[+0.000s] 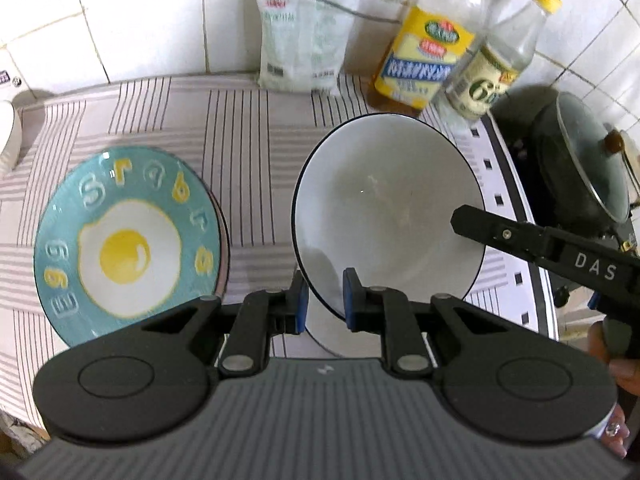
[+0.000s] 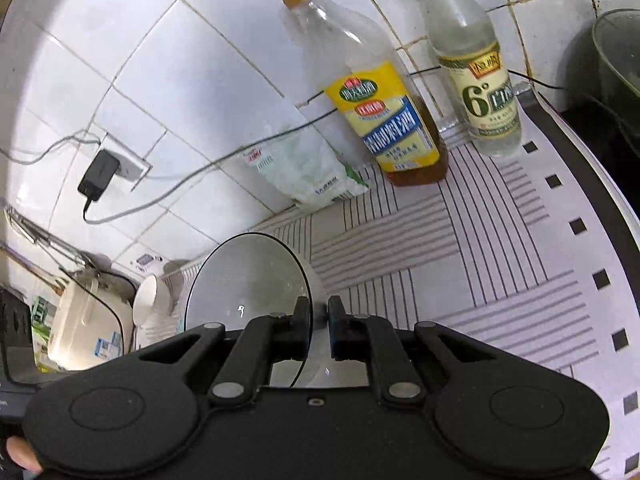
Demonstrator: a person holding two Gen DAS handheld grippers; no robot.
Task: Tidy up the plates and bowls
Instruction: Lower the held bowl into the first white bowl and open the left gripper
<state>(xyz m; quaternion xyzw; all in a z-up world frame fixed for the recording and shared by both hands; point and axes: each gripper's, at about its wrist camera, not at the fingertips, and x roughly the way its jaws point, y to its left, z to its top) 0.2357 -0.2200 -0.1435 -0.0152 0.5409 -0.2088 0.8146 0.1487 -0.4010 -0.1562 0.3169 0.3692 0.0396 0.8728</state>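
Note:
A white bowl with a thin black rim (image 1: 384, 216) is tilted above the striped cloth, right of centre in the left wrist view. My left gripper (image 1: 325, 300) straddles its near rim with a gap between the pads, one inside and one outside. My right gripper (image 2: 319, 322) is shut on the bowl's (image 2: 248, 280) right rim; its finger (image 1: 500, 236) reaches over the bowl from the right. A teal plate with a fried-egg picture (image 1: 128, 244) lies flat to the left.
A yellow-label oil bottle (image 1: 424, 64), a vinegar bottle (image 1: 496, 72) and a white bag (image 1: 300, 48) stand against the tiled wall. A dark wok with a glass lid (image 1: 580, 160) sits on the stove at right. A white cup (image 2: 150, 296) and appliance (image 2: 88, 320) are further left.

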